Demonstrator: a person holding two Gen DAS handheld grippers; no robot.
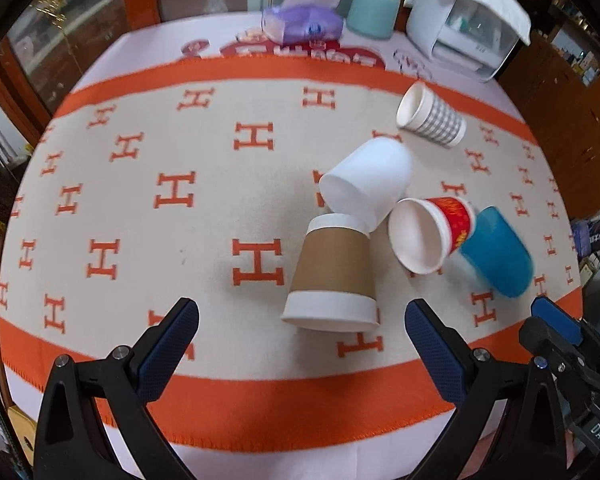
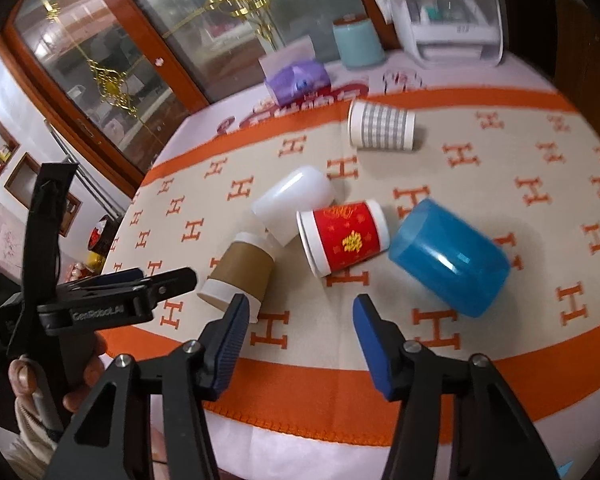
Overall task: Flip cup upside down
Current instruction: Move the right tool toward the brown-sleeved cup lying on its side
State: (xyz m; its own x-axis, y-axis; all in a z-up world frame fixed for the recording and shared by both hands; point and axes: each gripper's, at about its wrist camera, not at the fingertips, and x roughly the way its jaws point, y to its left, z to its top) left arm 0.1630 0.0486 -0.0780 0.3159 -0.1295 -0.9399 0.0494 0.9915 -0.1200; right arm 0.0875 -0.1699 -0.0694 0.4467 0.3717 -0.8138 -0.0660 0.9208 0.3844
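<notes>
Several cups are on the orange-and-cream cloth. A brown paper cup [image 1: 332, 276] [image 2: 238, 274] stands upside down, rim on the cloth. A white cup [image 1: 366, 182] [image 2: 292, 204], a red cup [image 1: 432, 234] [image 2: 342, 236], a blue plastic cup [image 1: 496, 254] [image 2: 450, 256] and a grey checked cup [image 1: 430, 116] [image 2: 380, 125] lie on their sides. My left gripper [image 1: 302, 316] is open and empty, just in front of the brown cup. My right gripper [image 2: 300, 310] is open and empty, in front of the red cup.
At the table's far edge are a purple tissue pack [image 1: 300, 26] [image 2: 298, 80], a teal canister [image 1: 372, 10] [image 2: 358, 42] and a white appliance [image 1: 464, 28] [image 2: 448, 28]. A glass cabinet door [image 2: 140, 60] stands behind. The cloth's orange border [image 1: 300, 404] runs along the near edge.
</notes>
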